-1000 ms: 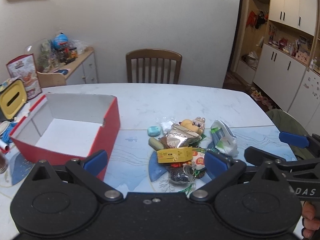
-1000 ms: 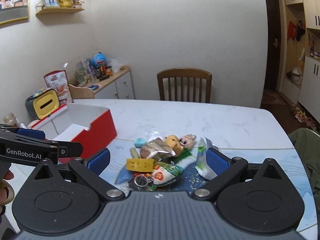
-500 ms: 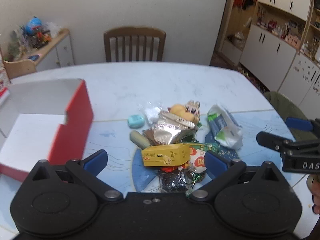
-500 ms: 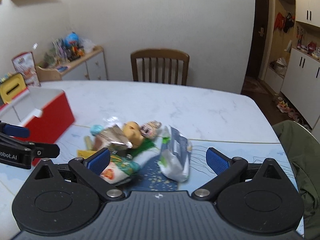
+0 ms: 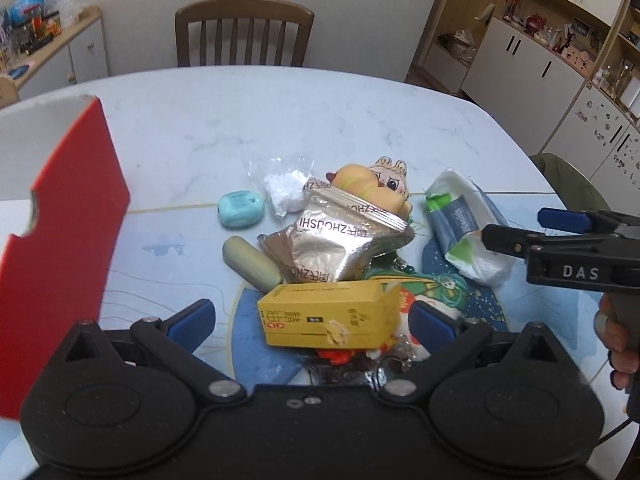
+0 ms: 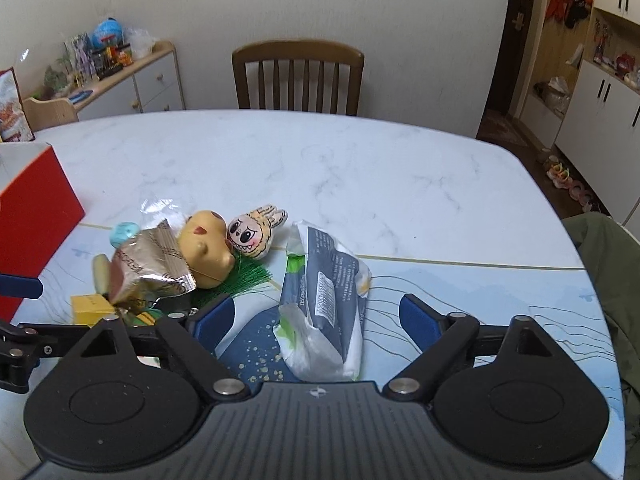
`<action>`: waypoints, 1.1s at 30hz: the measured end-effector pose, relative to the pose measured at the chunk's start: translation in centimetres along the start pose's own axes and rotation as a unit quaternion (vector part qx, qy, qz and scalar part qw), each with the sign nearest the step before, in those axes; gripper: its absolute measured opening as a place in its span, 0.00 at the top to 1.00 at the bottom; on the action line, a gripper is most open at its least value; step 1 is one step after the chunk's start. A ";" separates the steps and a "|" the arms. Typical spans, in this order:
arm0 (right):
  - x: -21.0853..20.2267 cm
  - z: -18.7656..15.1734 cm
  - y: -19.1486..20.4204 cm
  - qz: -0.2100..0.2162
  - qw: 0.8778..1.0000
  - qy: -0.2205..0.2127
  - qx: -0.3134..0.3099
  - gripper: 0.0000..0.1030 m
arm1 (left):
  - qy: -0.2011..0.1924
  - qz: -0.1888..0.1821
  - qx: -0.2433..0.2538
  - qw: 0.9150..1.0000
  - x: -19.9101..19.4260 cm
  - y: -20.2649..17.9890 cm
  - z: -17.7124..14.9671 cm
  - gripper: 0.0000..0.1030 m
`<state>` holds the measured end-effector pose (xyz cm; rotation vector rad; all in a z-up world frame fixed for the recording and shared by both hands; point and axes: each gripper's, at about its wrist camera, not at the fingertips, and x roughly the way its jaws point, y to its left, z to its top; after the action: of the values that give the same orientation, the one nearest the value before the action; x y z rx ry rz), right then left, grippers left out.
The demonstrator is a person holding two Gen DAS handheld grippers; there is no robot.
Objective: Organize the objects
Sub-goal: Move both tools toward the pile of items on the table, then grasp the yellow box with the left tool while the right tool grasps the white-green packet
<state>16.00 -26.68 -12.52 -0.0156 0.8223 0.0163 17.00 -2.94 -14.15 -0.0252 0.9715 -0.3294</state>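
Red box [image 5: 60, 256]: at your 9 o'clock in the left wrist view, on the white marble table [image 5: 320, 120], well apart from the pile.
Teal case [image 5: 241, 208]: at the 10 o'clock edge of the pile, lying flat on the table, just beside a clear bag of white bits [image 5: 286, 188].
Olive tube [image 5: 251, 266]: lies on its side below the teal case, its near end touching the yellow carton [image 5: 330, 314].
Left gripper [image 5: 312, 320]: your fingers are spread wide, one blue pad on each side of the yellow carton, neither pad touching it.
Silver foil packet [image 5: 336, 240]: sits at the pile's centre, resting partly over the yellow toy [image 6: 206, 246].
Rabbit-face toy [image 6: 256, 232]: touches the yellow toy at its 3 o'clock, above a tuft of green fringe [image 6: 250, 274].
Tissue pack [image 6: 326, 300]: white, grey and green, lying on the blue printed mat [image 6: 480, 280], apart from the pile at its 3 o'clock.
Right gripper [image 6: 316, 318]: your fingers are spread wide, with the tissue pack between the blue pads and no pad pressing it; whether the pads touch the mat you cannot tell.
Wooden chair [image 6: 298, 78]: at 12 o'clock behind the table.
Green jacket [image 6: 608, 280]: at 3 o'clock, off the table's edge.
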 end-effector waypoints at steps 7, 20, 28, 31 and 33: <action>2.4 0.5 0.2 0.003 1.000 0.018 -0.002 0.31 | 0.025 -0.037 -0.022 0.999 1.8 1.1 0.2 0.01; 4.2 0.6 0.0 0.004 0.999 0.033 0.010 0.67 | 0.027 -0.059 -0.017 0.998 1.9 0.8 0.4 0.25; 3.6 0.8 -0.2 0.005 1.000 0.025 0.016 0.84 | 0.029 -0.044 -0.020 0.998 2.0 1.0 0.4 0.27; 3.1 0.9 -0.2 0.001 1.000 0.021 0.014 0.86 | 0.025 -0.042 -0.022 0.999 1.7 1.0 0.4 0.28; 2.7 0.9 -0.3 0.000 1.000 0.017 0.017 0.86 | 0.021 -0.039 -0.020 0.999 1.3 1.0 0.4 0.28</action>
<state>18.50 -26.93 -13.84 0.0171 0.8573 0.0024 18.27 -2.46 -15.11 -0.0938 1.0202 -0.3837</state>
